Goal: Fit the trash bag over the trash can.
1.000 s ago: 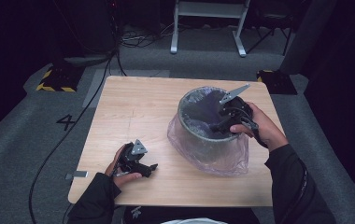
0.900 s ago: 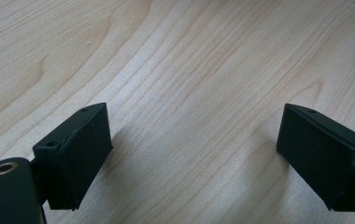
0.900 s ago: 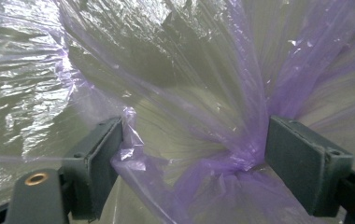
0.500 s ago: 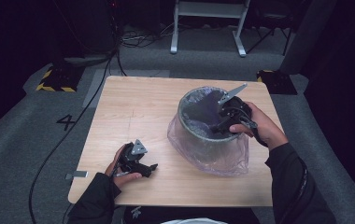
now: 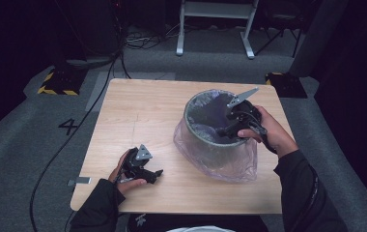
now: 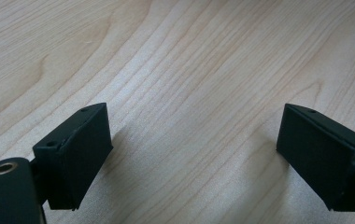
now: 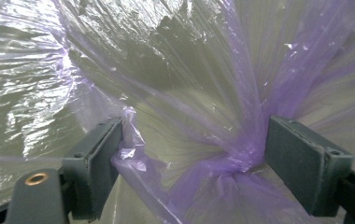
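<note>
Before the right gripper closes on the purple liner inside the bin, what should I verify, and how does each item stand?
1. Right gripper open, jaws apart: ok.
2. Gathered fold of purple liner lies between those jaws: ok.
3. Jaw pads already touching the fold on both sides: cannot tell.
4. Liner draped over the grey bin rim and outside wall: ok.
5. Left gripper open and holding nothing, over bare table, apart from the bin: ok.
6. Bin steadied by anything besides the right gripper: not ok.
</note>
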Demonstrator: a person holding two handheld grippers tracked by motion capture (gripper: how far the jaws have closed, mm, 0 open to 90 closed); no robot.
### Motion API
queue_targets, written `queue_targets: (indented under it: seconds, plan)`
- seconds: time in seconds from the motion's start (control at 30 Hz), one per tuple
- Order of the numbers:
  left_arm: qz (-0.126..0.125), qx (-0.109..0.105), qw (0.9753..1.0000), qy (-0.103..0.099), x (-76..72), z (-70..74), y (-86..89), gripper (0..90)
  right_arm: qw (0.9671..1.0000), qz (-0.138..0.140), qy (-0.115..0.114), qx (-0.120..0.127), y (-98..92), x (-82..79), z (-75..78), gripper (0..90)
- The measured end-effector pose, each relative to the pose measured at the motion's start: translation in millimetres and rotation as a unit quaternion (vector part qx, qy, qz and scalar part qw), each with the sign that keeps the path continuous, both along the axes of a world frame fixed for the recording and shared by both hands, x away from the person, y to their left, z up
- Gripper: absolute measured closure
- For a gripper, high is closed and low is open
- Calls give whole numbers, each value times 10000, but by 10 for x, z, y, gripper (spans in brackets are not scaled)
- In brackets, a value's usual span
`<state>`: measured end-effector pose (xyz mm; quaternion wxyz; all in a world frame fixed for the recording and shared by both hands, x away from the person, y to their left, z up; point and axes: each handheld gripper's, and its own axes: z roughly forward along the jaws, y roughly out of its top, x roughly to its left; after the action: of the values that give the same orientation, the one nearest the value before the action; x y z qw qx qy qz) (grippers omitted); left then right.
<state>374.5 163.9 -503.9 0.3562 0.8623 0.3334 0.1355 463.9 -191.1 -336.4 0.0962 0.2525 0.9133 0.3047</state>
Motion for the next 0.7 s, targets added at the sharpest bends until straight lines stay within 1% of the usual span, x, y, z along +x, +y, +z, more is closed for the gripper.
queue_targets:
  seconds: [0.07,0.13,0.23,0.27,0.3,0.37,0.47,0.6,0.67,0.7]
  plan:
    - [-2,-2,10000,1,0,0,0,98,10000,53,-56,-16,-2,-8,2,205]
    - [0,-4,10000,7,-1,0,0,98,9999,40,-127,27,-8,-18,7,201]
    - [-5,-6,10000,-8,0,-1,-1,98,9997,8,-180,155,-38,-26,21,200]
    - [-5,-10,10000,-2,-1,-1,-1,98,9994,-17,-266,215,-55,-33,34,195]
    - [-5,-10,10000,-2,-1,-1,-1,98,9994,-17,-266,215,-55,-33,34,195]
    - [-7,-8,10000,-2,-2,-1,-1,99,9990,-70,-327,304,-73,-40,47,195]
    - [-11,-5,10000,-2,-1,-1,-1,99,9987,-65,-333,374,-88,-50,61,195]
    - [-8,-8,10000,-7,-1,-1,-1,99,9984,-89,-384,397,-99,-60,73,198]
    - [-9,-8,10000,-2,-1,-1,-1,98,9978,-167,-488,422,-116,-66,103,192]
    - [-9,-7,10000,-7,-1,-1,-1,98,9978,-167,-488,422,-116,-66,103,192]
